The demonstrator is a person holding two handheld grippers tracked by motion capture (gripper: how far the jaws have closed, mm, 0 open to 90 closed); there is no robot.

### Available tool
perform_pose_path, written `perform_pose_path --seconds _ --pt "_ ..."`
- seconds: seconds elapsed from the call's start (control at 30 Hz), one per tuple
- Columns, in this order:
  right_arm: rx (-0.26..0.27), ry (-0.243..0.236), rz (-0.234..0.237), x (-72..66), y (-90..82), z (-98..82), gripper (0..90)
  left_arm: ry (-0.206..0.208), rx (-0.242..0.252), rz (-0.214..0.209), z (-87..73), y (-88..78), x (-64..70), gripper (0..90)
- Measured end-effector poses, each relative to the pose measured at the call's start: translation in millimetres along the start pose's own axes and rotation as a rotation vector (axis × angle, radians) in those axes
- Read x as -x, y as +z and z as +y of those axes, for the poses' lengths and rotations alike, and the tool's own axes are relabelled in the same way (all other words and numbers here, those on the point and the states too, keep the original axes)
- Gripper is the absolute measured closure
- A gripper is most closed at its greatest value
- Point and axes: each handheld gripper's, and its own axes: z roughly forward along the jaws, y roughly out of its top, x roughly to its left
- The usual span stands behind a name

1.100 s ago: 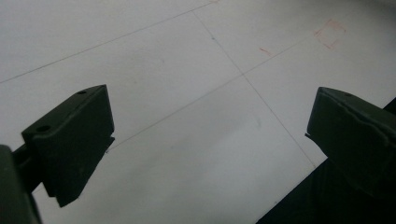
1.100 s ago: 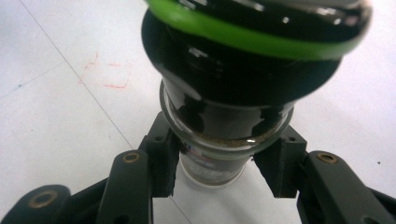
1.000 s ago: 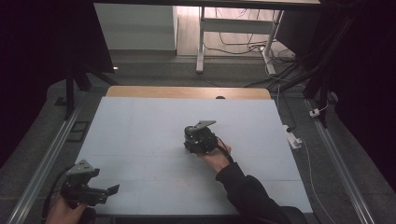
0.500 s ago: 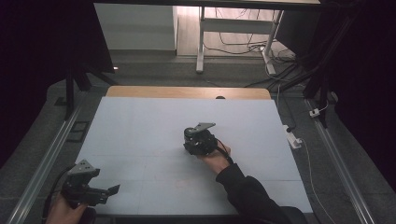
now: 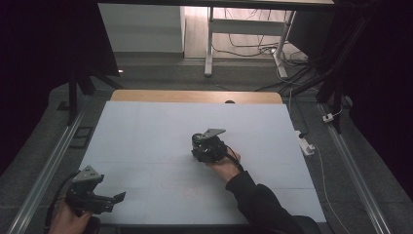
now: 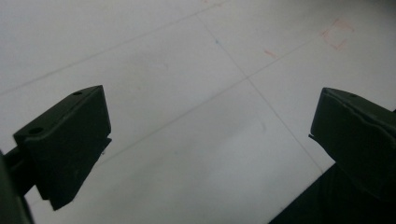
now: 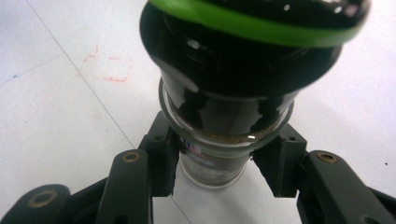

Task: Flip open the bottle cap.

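A glass jar (image 7: 233,84) with a black cap and a green ring holds a brownish powder. My right gripper (image 7: 217,163) is shut on its glass body just below the cap. In the high view this gripper (image 5: 202,146) sits near the middle of the white table (image 5: 146,131), with the dark jar (image 5: 198,139) at its tip. Whether the jar's base touches the table is unclear. At the near left corner my left gripper (image 5: 116,200) stands open; its jaws (image 6: 210,140) are spread wide over bare table with nothing between them.
Faint red square marks are drawn on the table (image 7: 109,67) (image 6: 338,32). A wooden strip (image 5: 195,96) runs along the far edge. A white power strip (image 5: 306,144) lies on the floor off the right side. Metal rails flank both sides.
My right gripper with the jar has drifted slightly toward the person. The left gripper has stayed where it was.
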Motion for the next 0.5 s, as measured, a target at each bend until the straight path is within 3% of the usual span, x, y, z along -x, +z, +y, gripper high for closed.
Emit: perform_pose_path --seconds 0.27,0.5 --pt "-0.001 -0.002 0.003 0.4 0.1 0.1 52.4 0.038 0.026 -0.069 9.5 7.2 1.0 0.0" --pt "0.003 -0.004 0.009 1.1 0.3 -0.1 52.4 0.07 0.059 -0.092 19.1 13.8 3.6 0.0"
